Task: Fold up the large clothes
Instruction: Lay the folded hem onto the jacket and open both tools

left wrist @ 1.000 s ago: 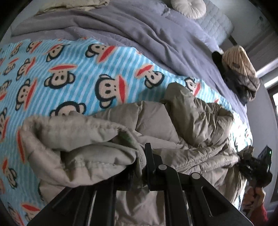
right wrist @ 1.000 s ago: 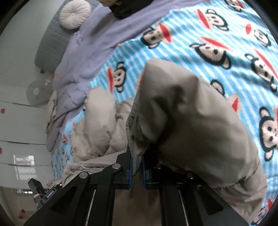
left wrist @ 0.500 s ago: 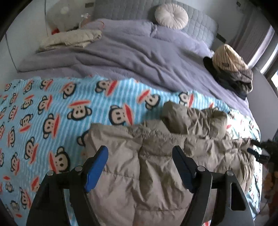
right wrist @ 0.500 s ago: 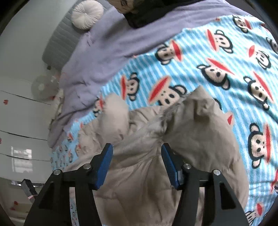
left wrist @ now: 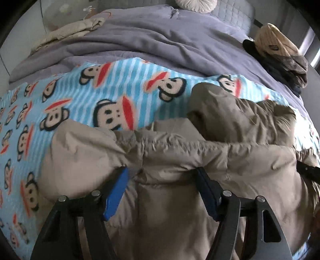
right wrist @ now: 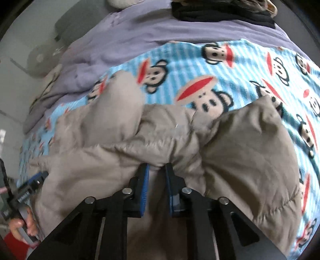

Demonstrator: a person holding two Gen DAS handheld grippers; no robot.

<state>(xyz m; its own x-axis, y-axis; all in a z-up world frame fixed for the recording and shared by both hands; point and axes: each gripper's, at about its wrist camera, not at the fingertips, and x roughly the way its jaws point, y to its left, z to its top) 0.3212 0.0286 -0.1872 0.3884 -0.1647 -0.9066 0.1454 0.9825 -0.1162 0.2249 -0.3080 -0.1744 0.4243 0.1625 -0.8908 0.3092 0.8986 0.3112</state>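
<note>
A large beige padded jacket point(left wrist: 180, 152) lies bunched on a blue monkey-print blanket point(left wrist: 120, 90); it also shows in the right wrist view point(right wrist: 124, 144). My left gripper point(left wrist: 162, 176) is open, its fingers pressed against the jacket's near fold with fabric bulging between them. My right gripper point(right wrist: 157, 170) is partly closed over a ridge of the jacket, with a gap still between the blue pads point(right wrist: 145, 180). The left gripper point(right wrist: 34, 180) also shows at the left edge of the right wrist view, held by a hand.
A purple duvet point(left wrist: 160, 36) covers the far bed. A folded beige garment point(left wrist: 70, 32) lies far left, a pile of dark and striped clothes point(left wrist: 280, 50) far right, a round cushion point(left wrist: 196, 3) at the headboard. The blanket point(right wrist: 240, 66) runs far and right.
One second ago both grippers were shut on jacket folds. They let go and opened half a second ago. Now both sit lower against the jacket, and the right one has narrowed.
</note>
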